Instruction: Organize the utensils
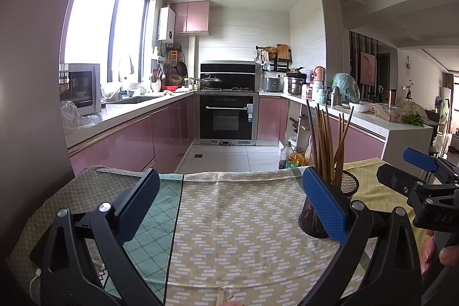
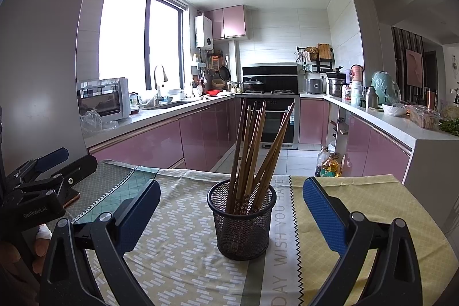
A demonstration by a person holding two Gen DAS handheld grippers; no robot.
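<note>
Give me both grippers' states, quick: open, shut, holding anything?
Left gripper: open, fingers wide apart, holding nothing.
Right gripper: open, holding nothing; the mesh cup of chopsticks stands between its fingers, untouched.

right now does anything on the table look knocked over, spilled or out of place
Nothing stands out. The mesh cup stands upright on the tablecloth with all the chopsticks inside, leaning loosely. No utensils lie loose on the cloth.

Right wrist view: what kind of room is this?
A home kitchen, almost certainly: built-in oven under a hob, sink with faucet by the window, pink cabinets. The chopstick holder stands on a cloth-covered table.
</note>
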